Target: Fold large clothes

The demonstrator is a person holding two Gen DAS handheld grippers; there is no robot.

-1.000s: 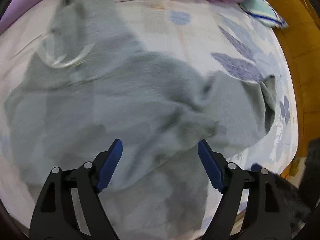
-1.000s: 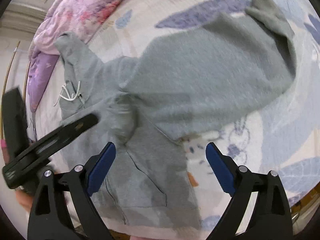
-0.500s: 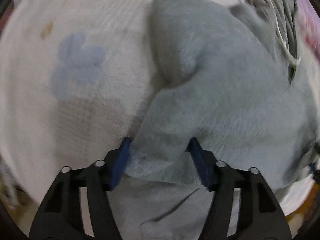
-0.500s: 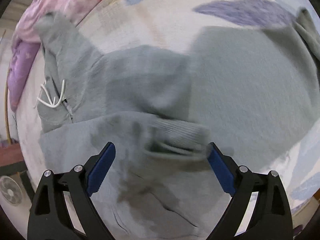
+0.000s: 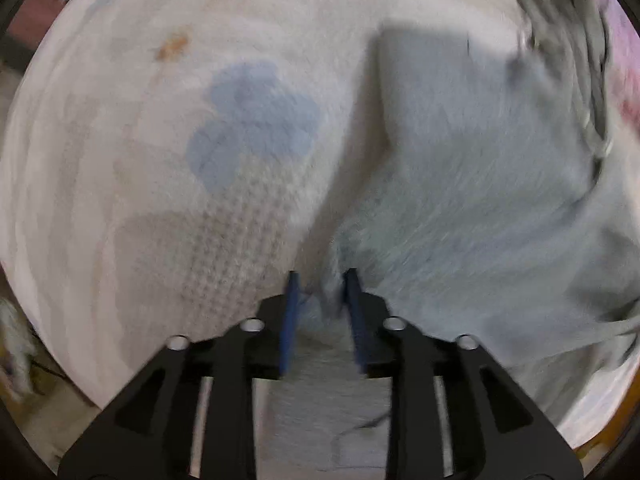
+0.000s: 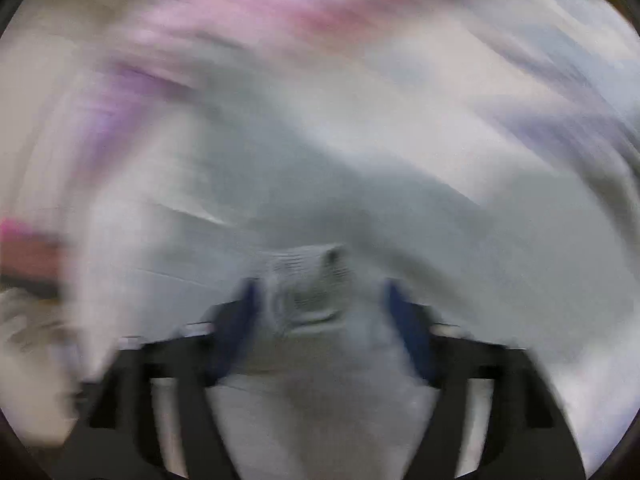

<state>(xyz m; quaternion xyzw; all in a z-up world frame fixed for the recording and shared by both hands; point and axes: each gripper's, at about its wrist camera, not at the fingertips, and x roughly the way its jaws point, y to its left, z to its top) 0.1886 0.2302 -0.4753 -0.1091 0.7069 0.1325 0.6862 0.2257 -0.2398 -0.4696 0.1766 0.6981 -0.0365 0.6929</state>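
Left gripper [image 5: 320,280] low — pinching hoodie [image 5: 460,184]

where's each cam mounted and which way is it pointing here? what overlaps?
Left wrist: on the left gripper, looking along its fingers down at the bedsheet and grey hoodie; jaws pinched on a hoodie edge.
Right wrist: on the right gripper, facing the hoodie's ribbed cuff between its fingers, pink bedding beyond; heavily motion-blurred, grip unclear.
Shared: the grey hoodie; neither gripper shows in the other's view.
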